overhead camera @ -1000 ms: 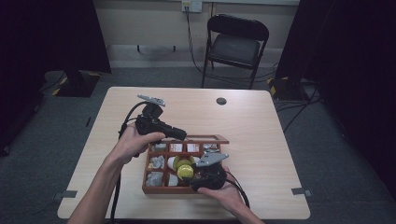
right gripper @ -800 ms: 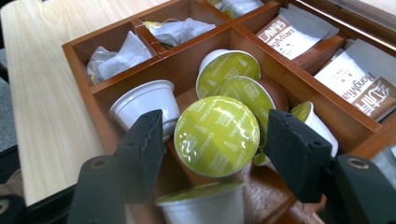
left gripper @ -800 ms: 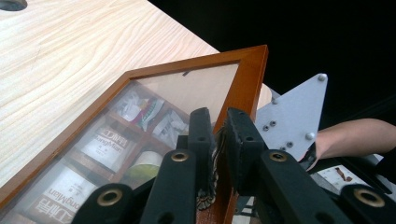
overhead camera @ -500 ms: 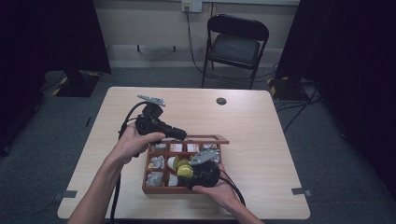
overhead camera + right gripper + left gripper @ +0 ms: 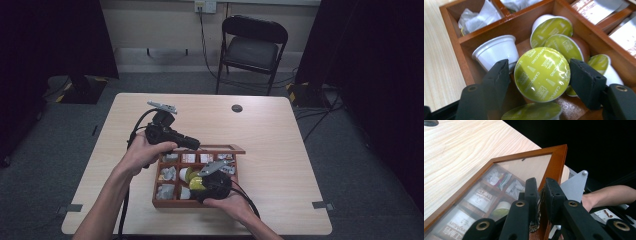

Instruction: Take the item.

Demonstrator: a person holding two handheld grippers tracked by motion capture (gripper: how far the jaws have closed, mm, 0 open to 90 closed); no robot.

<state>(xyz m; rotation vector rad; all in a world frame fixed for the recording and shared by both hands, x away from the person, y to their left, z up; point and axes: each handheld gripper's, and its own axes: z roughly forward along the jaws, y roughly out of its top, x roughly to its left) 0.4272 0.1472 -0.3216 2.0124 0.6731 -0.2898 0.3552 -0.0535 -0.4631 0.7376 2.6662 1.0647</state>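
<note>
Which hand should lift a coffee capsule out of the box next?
Right: the right gripper brackets a green-lidded capsule. The left gripper is clamped on the glass lid's frame.

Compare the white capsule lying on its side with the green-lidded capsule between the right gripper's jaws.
The white capsule lies tipped over, showing its plain white cup wall; the green-lidded capsule faces the camera, showing its printed foil top. The white capsule lies beside the jaw at left; the green-lidded one sits between both jaws of the right gripper. Both lie in the same compartment of the wooden box.
</note>
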